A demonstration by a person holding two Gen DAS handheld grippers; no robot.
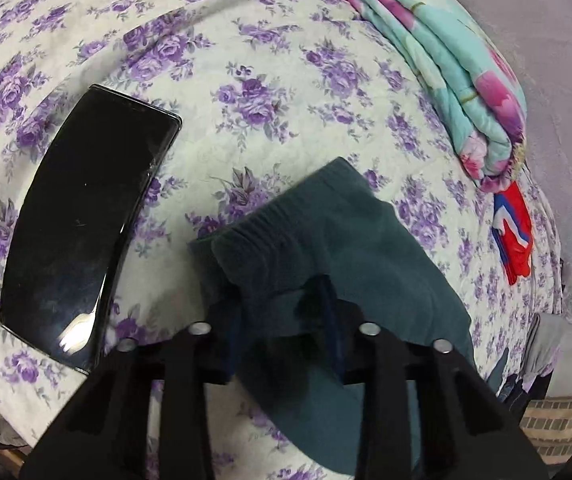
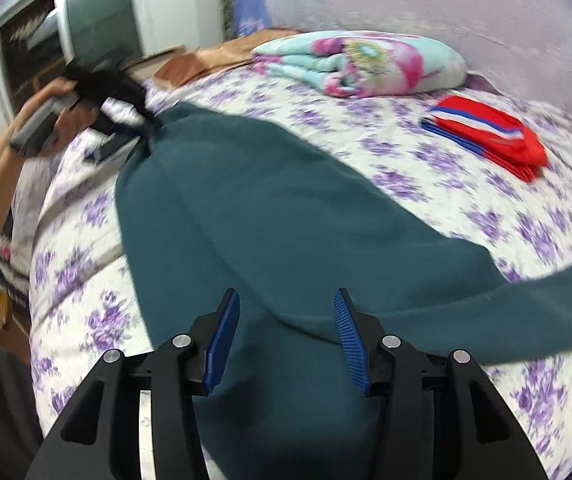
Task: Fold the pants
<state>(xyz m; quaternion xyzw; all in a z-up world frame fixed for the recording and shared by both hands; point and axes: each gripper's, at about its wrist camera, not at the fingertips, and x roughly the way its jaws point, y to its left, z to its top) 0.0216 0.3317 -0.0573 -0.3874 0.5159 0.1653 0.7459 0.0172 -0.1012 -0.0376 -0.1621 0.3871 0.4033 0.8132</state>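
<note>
Dark teal pants (image 2: 270,216) lie stretched across the floral bed sheet (image 2: 406,148), one leg end reaching right (image 2: 558,308). In the left wrist view my left gripper (image 1: 286,312) is shut on the pants' ribbed end (image 1: 310,236), the cloth draped over its fingers and hiding the pads. That gripper also shows in the right wrist view (image 2: 142,120), held by a hand at the pants' far end. My right gripper (image 2: 286,316) is open, its blue pads (image 2: 222,344) on either side of the near part of the pants, which passes between them.
A black phone (image 1: 86,220) lies on the sheet left of the left gripper. A folded flowery quilt (image 2: 362,64) sits at the back by the wall. A folded red, white and blue garment (image 2: 494,140) lies on the right. The bed edge runs along the left.
</note>
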